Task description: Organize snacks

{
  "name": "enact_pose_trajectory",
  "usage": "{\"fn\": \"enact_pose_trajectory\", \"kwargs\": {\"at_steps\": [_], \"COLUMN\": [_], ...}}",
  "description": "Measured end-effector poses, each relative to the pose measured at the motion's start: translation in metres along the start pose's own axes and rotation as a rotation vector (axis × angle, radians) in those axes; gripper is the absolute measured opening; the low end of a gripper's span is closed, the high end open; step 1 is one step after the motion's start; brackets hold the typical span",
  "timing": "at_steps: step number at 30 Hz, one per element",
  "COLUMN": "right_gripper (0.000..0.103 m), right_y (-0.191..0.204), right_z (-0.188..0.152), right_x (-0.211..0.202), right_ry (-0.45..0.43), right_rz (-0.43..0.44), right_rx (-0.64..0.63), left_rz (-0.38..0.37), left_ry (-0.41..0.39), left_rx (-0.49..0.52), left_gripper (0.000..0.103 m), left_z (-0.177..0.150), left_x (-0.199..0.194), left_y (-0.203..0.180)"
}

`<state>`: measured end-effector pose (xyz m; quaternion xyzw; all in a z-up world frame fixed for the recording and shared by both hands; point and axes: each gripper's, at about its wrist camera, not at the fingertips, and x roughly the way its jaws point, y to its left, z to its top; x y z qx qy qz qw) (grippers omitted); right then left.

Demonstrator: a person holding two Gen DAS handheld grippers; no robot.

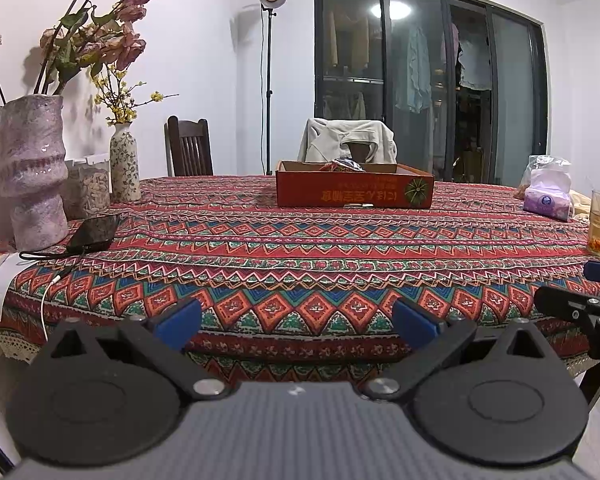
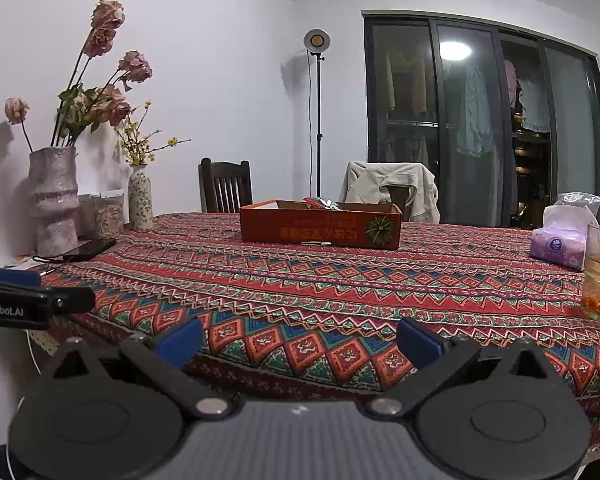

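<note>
Well, both hand-held grippers, left and right, gape empty at the tablecloth's near edge.

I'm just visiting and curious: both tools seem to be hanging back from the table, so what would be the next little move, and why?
Probably carry one gripper, say the right gripper, forward toward the orange box. Both pairs of jaws stand open and empty at the table's near edge, and the only snack packets in view already lie in that box.
</note>
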<state>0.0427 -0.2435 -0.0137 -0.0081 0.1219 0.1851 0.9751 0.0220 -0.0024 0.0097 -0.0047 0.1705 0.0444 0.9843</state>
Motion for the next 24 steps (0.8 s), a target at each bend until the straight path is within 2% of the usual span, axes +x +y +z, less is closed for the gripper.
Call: {"fn": "enact_pose_trajectory", "kwargs": {"at_steps": [20,24], "right_gripper": [0.103,0.103], "right_y": [-0.0006,-0.0011], "right_z": [-0.0008,-0.0009], "right_x": [0.0,-0.0002], "right_ry": [-0.003,-0.002], "right_rz": [-0.001,-0.001], "right_rx": [0.01,0.01], "left_rz": [0.009,0.039], "left_ry": [-0.008,-0.013], "left_rx": [-0.005,0.014], "left_gripper": [0.103,0.103], "left_z": [0.0,-0.0023], "left_x": [-0.001,-0.0001], "left_y": [-0.0017,-0.0051]}}
